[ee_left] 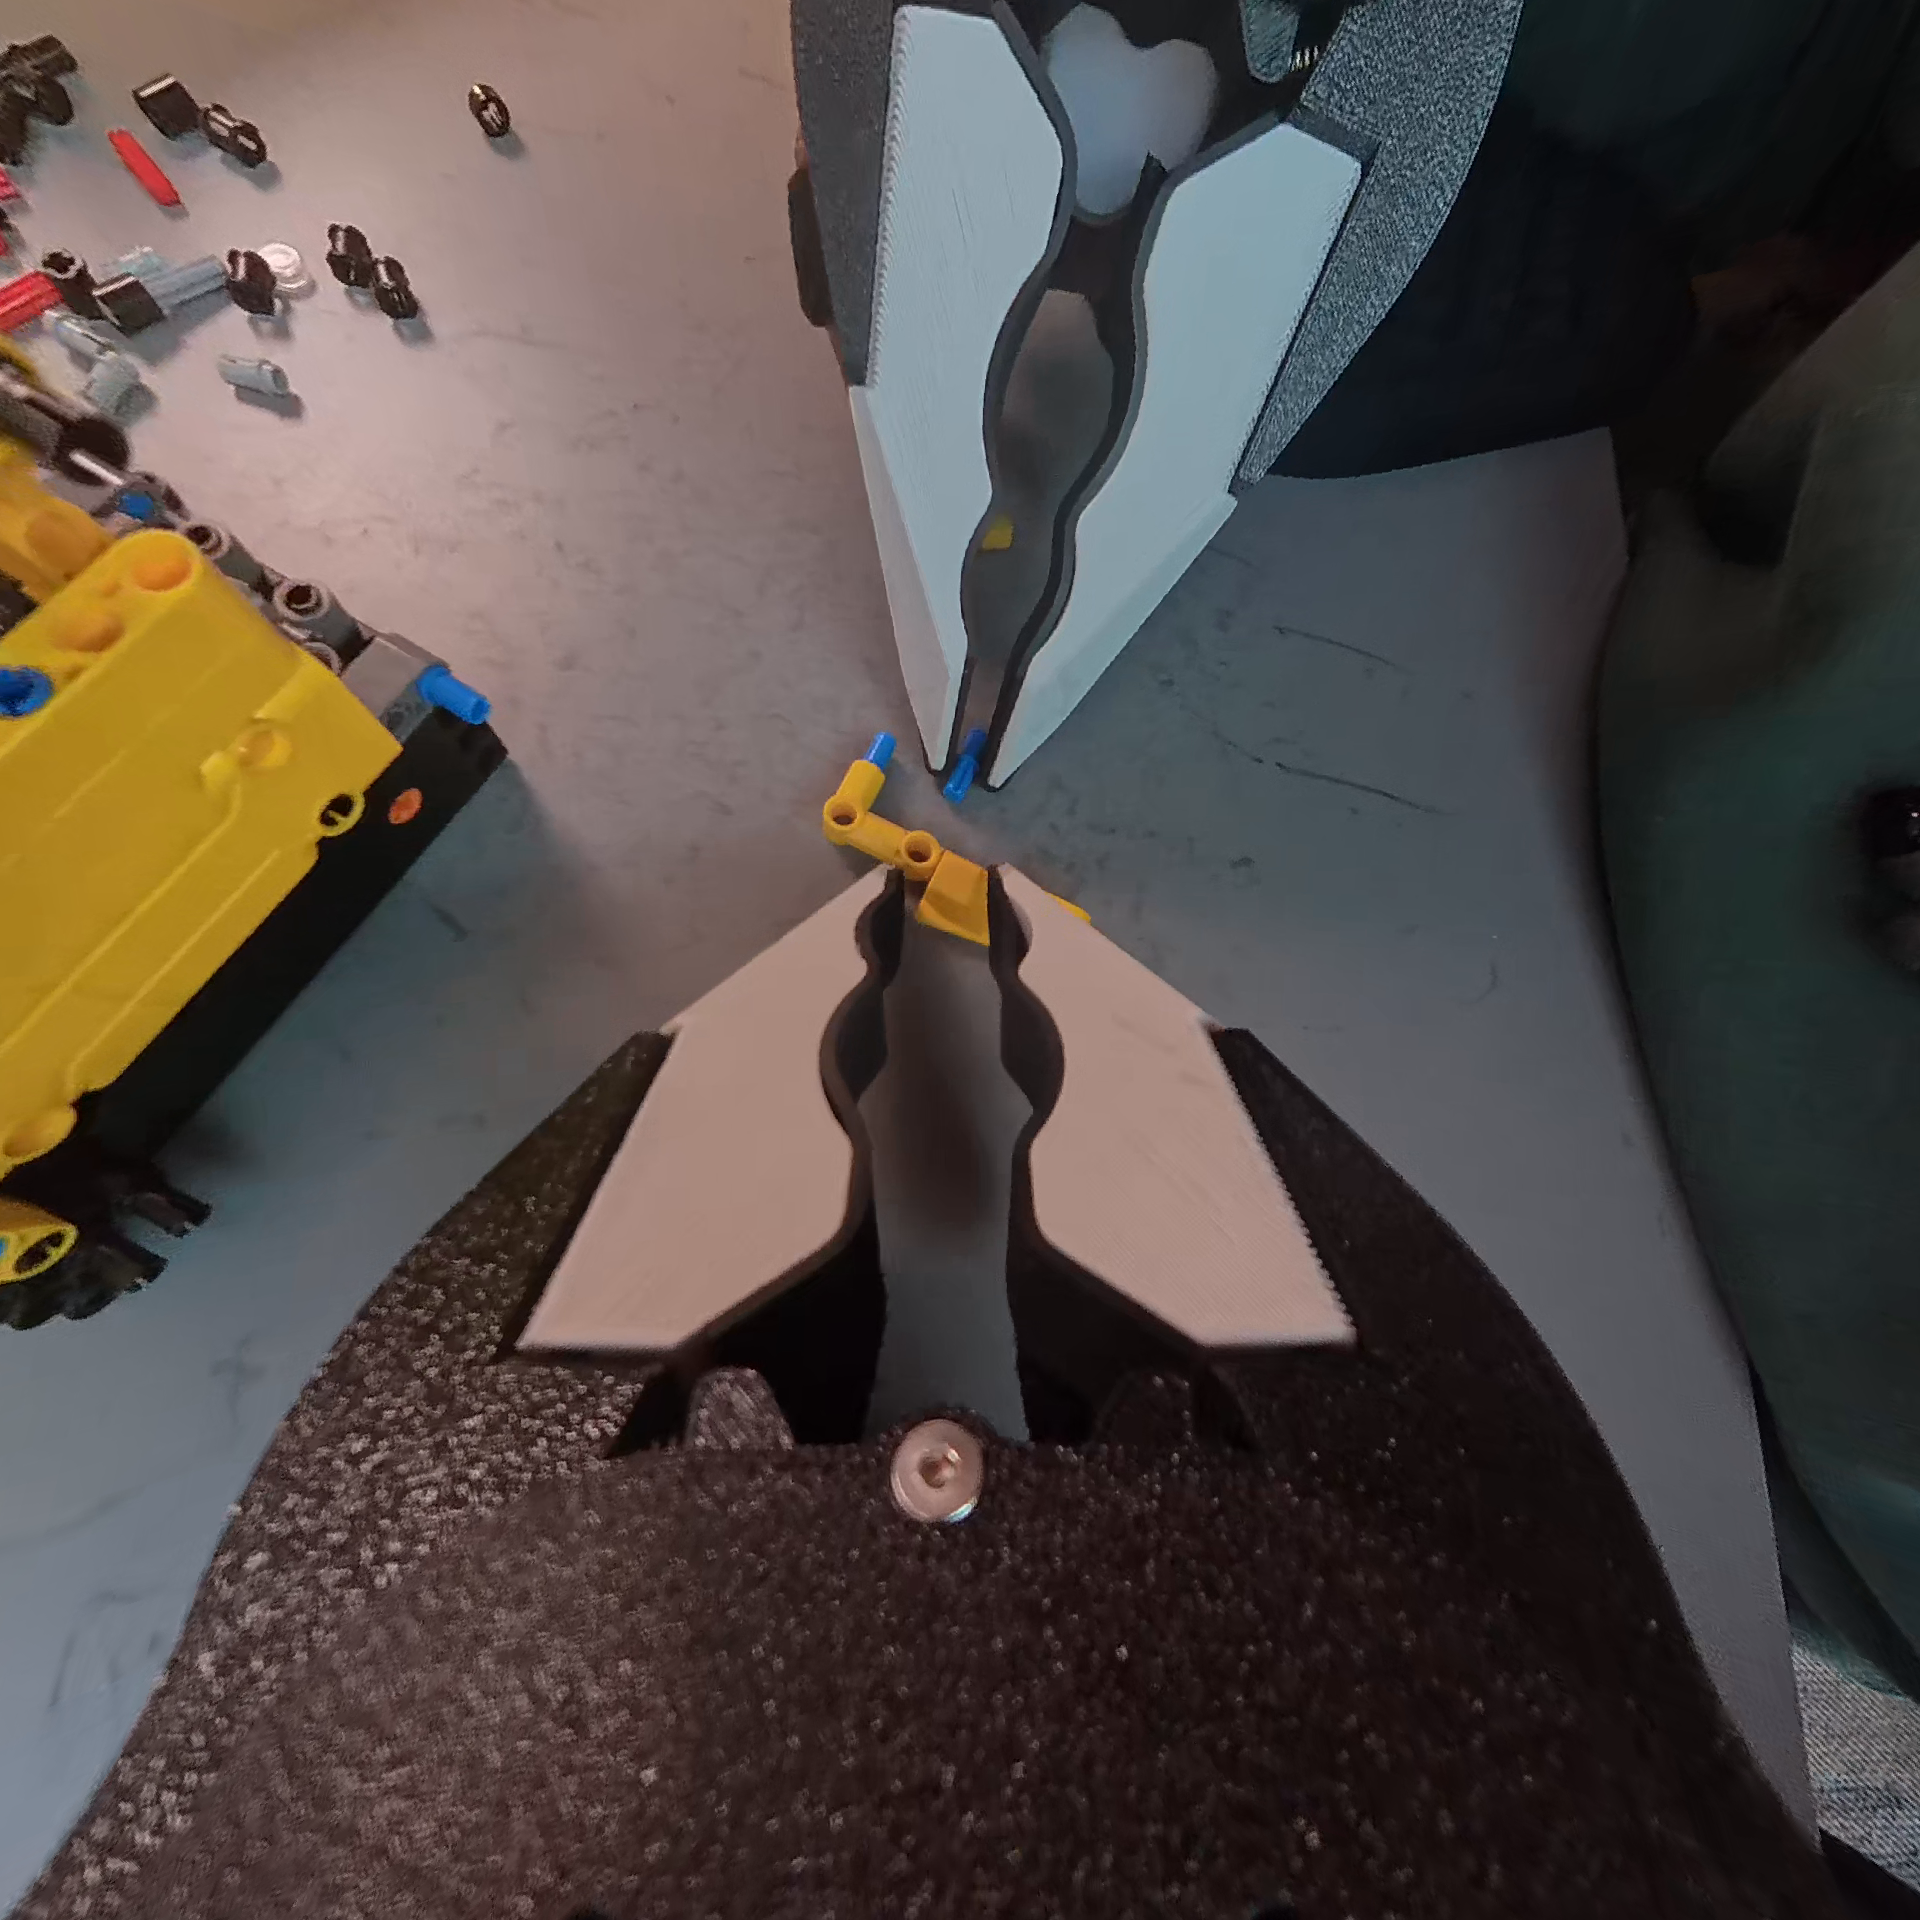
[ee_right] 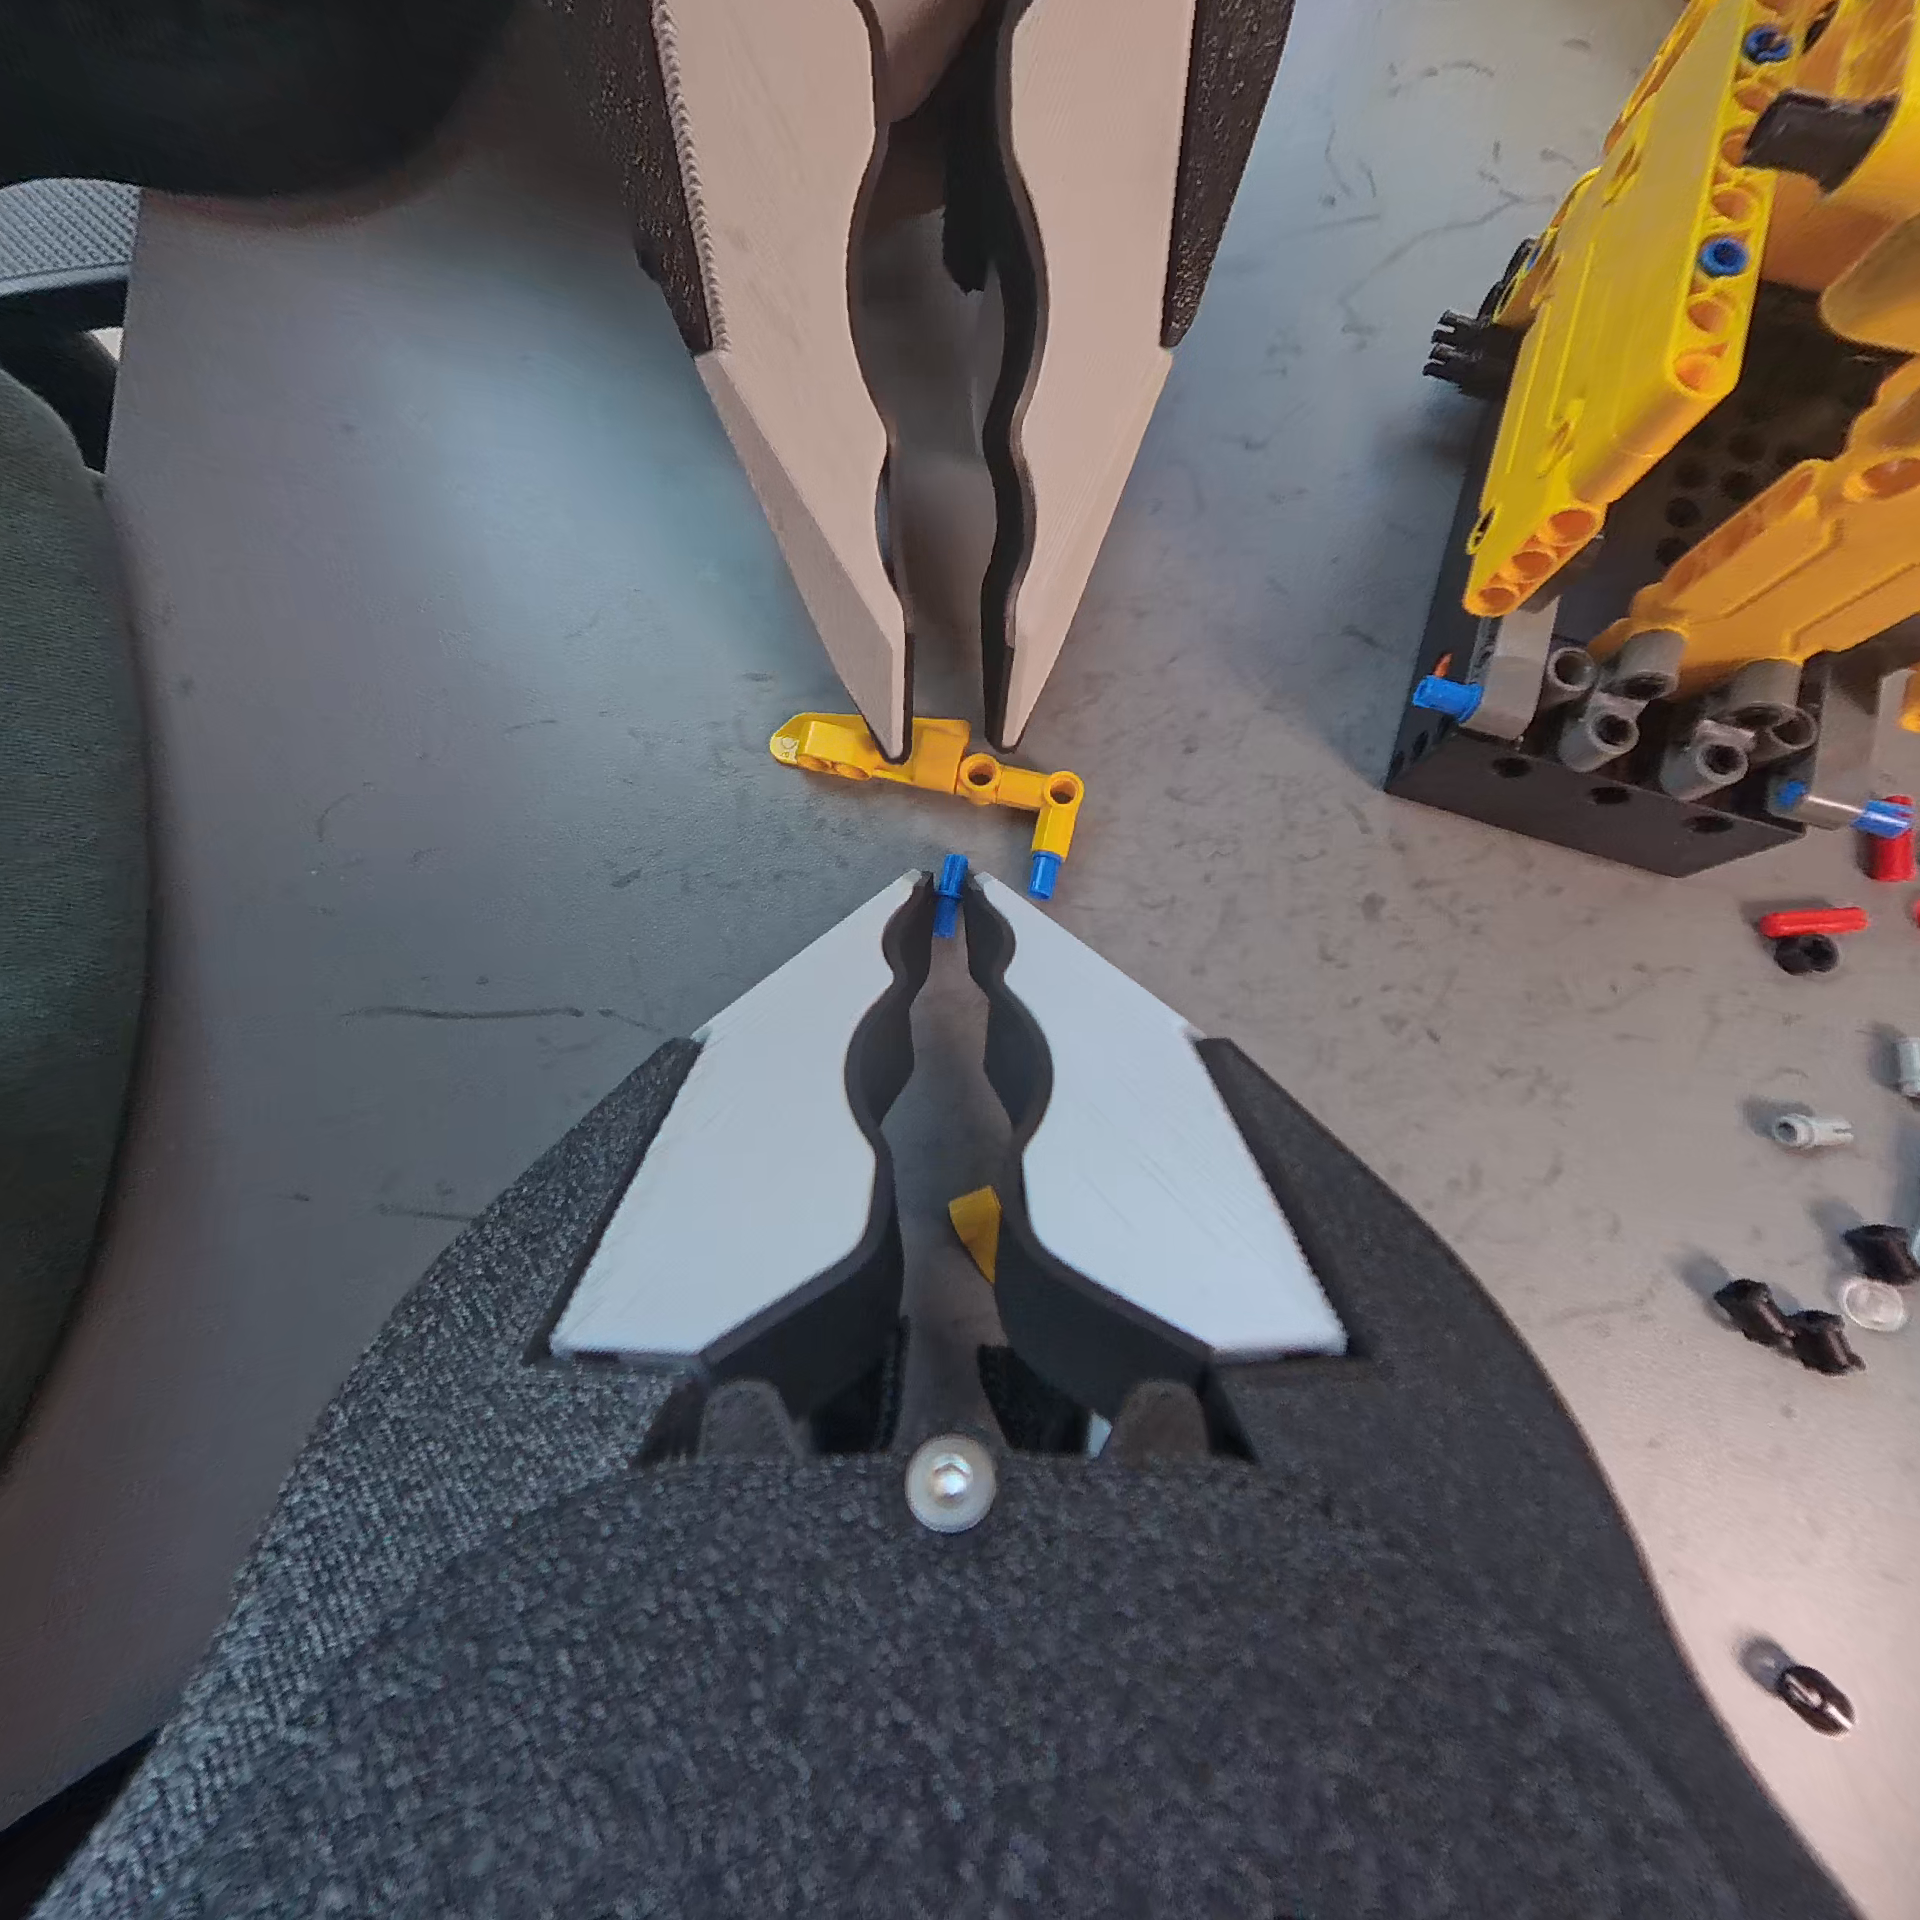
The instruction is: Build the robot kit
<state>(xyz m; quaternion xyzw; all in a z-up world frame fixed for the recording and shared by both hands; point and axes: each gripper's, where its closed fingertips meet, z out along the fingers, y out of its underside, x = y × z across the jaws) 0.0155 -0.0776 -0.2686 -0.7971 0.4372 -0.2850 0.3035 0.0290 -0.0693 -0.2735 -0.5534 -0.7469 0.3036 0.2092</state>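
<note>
My left gripper is shut on a small yellow brick piece with holes and a bent arm; it also shows in the right wrist view, low over the grey table. A blue pin sticks out of the arm's end. My right gripper is shut on a second blue pin, held close in front of the yellow piece's holes. The right gripper faces the left one tip to tip, and the left gripper shows likewise in the right wrist view.
A large yellow and black brick vehicle model stands on the grey table; it also shows in the right wrist view. Several loose black, grey and red small parts lie scattered beyond it. A dark chair is at the table's edge.
</note>
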